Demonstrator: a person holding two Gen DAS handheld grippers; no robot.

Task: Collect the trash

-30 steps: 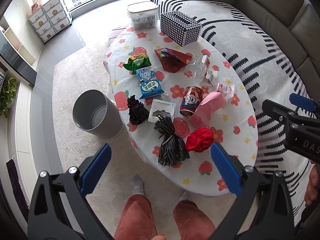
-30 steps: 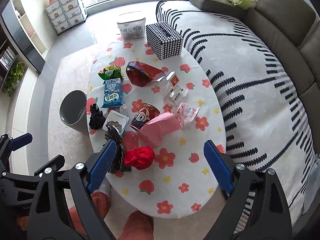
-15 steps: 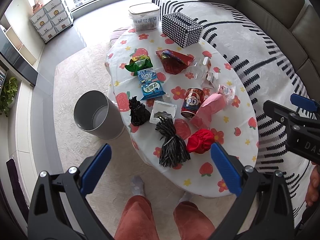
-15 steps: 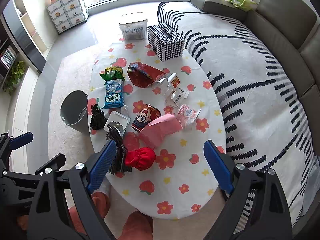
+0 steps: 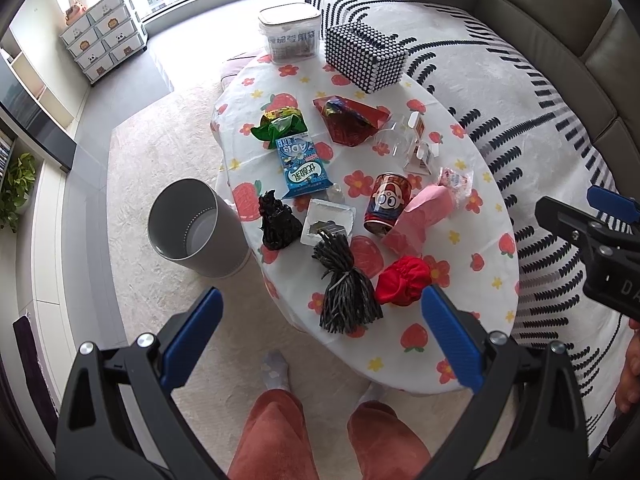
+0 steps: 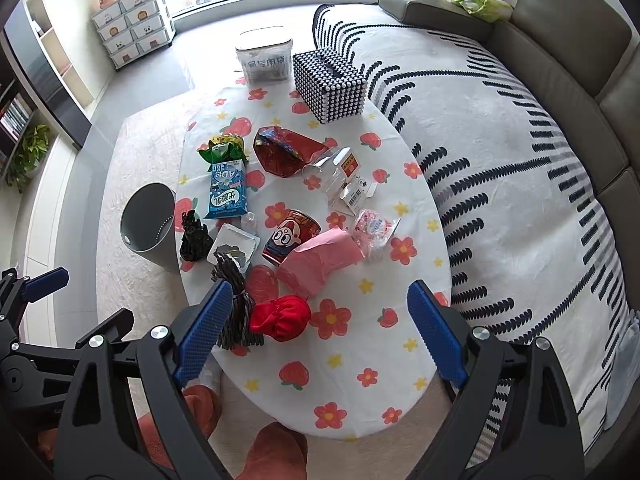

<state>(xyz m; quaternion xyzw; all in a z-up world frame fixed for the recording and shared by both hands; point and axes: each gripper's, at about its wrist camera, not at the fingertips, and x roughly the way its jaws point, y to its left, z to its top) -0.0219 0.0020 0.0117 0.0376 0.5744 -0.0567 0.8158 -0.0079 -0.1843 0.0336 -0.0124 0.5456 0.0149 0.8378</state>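
Trash lies scattered on the oval flowered table (image 5: 472,280) (image 6: 360,360): a red crumpled ball (image 5: 404,282) (image 6: 282,316), a dark stringy bundle (image 5: 346,292) (image 6: 236,312), a black wad (image 5: 278,224) (image 6: 194,238), a cartoon cup (image 5: 386,204) (image 6: 290,238), a pink paper bag (image 5: 420,214) (image 6: 320,260) and a blue snack packet (image 5: 302,166) (image 6: 226,190). A grey bin (image 5: 196,228) (image 6: 150,226) stands on the floor left of the table. My left gripper (image 5: 320,336) and right gripper (image 6: 320,332) both hover open above the near end, holding nothing.
A studded black-and-white box (image 5: 364,56) (image 6: 330,84) and a clear lidded tub (image 5: 290,32) (image 6: 264,58) stand at the table's far end. A striped rug and a grey sofa (image 6: 560,36) lie to the right. The person's legs (image 5: 320,436) stand at the near edge.
Both views have shifted slightly, the table sitting a little lower in frame than a second ago. Nothing on it has moved, and both grippers stay open.
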